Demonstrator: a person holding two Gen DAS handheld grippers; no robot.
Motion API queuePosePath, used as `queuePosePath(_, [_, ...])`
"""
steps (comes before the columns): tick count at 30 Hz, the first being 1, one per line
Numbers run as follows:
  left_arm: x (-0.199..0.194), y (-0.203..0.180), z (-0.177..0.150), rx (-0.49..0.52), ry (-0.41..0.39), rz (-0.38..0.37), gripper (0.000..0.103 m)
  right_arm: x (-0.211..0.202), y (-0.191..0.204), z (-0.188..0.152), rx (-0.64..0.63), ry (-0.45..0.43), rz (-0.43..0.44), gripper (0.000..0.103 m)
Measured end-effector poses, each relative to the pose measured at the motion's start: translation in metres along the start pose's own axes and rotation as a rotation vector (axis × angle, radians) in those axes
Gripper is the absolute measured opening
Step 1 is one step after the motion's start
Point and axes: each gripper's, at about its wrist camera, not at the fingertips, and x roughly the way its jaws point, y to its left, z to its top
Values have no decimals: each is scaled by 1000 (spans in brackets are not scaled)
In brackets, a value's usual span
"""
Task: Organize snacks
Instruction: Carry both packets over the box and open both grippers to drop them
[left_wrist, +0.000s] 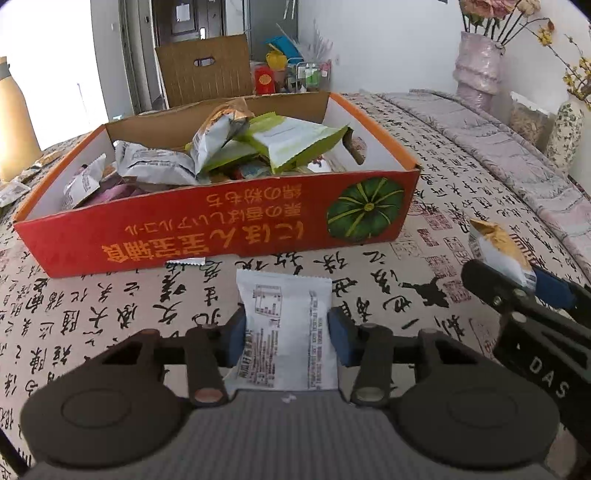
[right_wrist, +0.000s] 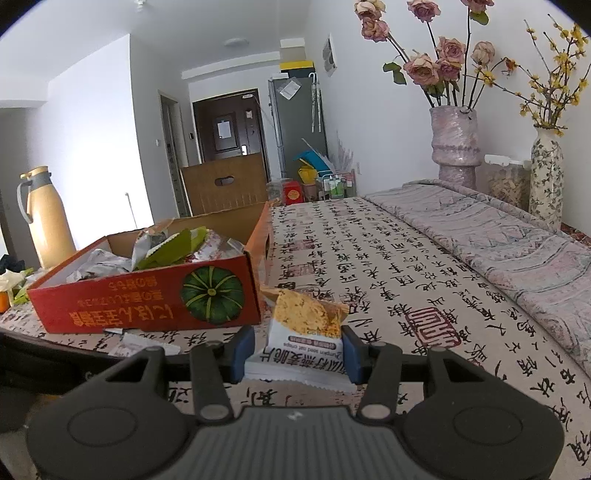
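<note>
The table (left_wrist: 369, 266) under its calligraphy-print cloth takes up most of the room in front of me, with a folded grey blanket (right_wrist: 498, 236) along its far side and vases of dried flowers (right_wrist: 452, 144) by the wall. On the cloth sits the big red pumpkin box (left_wrist: 221, 221), open-topped and already heaped with snack packets (left_wrist: 258, 144) in white, silver and green. Just in front of the box's near wall a white snack packet (left_wrist: 286, 325) lies flat on the cloth, printed side up.

The step in hand looks like picking up that flat packet for the box. To do it well, I would say the fingers should bite across the packet's middle, low against the cloth, so the thin film does not slip out, then lift clear of the box wall before letting go over the heap.

The left gripper (left_wrist: 286, 334) straddles the white packet, its blue pads (left_wrist: 341, 341) close against either long edge at a middling spread; whether they truly press I cannot tell. The right gripper (right_wrist: 295, 354) hangs just right of the box, clamped partway closed on an oat crisp packet (right_wrist: 304, 332) held upright off the table
</note>
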Motion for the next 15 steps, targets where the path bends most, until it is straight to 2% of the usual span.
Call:
queuePosePath(3, [-5,0,-4,7,-20,-1,42,-1,-1,0,3,-5,6,49])
queuePosePath(6, [-13,4,-7,7,-42,-10,35,-2,0,0,-3,-8,6,49])
queuePosePath(7, [-16,6,-7,6,-49,-14,32,-2,1,0,-5,-9,7,49])
queuePosePath(8, [-21,9,-8,6,-59,-19,19,-3,1,0,-7,-9,9,49])
queuePosePath(11, [-33,17,-5,9,-87,-39,14,-6,4,2,-11,-14,21,49])
queuePosePath(15, [-44,25,-1,6,-119,-57,13,-10,9,7,-13,-27,38,49])
